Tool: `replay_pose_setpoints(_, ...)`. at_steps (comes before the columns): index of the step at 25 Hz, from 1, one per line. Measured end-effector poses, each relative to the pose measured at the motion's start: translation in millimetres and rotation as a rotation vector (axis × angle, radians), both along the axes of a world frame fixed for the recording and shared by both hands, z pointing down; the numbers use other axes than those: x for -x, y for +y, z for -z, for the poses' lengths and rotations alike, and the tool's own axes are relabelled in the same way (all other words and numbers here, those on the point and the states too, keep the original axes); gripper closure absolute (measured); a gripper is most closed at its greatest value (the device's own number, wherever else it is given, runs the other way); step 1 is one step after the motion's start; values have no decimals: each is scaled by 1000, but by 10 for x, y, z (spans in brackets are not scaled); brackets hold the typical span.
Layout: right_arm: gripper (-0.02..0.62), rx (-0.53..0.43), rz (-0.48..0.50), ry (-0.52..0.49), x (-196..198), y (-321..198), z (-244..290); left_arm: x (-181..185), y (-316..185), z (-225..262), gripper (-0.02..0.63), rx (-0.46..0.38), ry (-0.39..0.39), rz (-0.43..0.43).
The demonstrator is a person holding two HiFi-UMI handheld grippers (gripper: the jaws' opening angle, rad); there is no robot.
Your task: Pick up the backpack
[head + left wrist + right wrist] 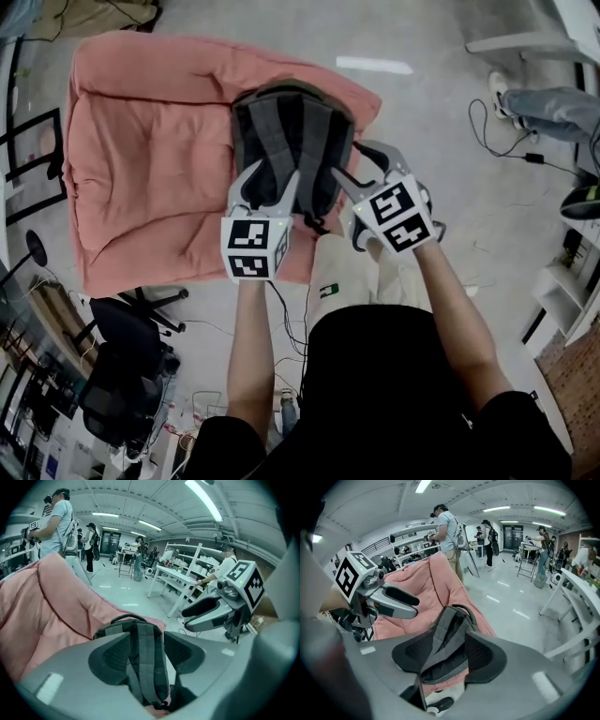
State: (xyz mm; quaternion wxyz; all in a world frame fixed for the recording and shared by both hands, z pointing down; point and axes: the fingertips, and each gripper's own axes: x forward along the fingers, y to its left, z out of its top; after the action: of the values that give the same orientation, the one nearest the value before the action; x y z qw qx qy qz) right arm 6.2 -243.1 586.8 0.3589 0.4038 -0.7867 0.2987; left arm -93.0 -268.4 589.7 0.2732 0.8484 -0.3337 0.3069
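A dark grey backpack [291,141] lies straps-up on the right part of a pink floor cushion [150,169]. My left gripper [270,185] hovers open over the backpack's near end. In the left gripper view the backpack [140,637] and its shoulder straps show in the gap of the left gripper [147,651]. My right gripper [367,169] is open at the backpack's right edge. The right gripper view shows the backpack [451,623] just beyond the spread jaws of the right gripper [447,656]. Whether either gripper touches the fabric I cannot tell.
A black office chair [122,361] stands on the floor at the near left. Cables [506,141] and a seated person's leg [553,108] are at the far right. White shelving [180,581] and several standing people [449,531] fill the room beyond the cushion.
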Motion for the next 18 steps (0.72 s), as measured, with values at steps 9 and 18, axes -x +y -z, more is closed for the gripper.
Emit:
replay_pose_setpoints(9,376,69,-83,-33,4,-106,-505,39,-190,-459,396,31,-28,-23)
replay_pose_setpoints(18,376,149,-162,-94,97,-193,-1029,202,-412,-1027,403,69,-51,-3)
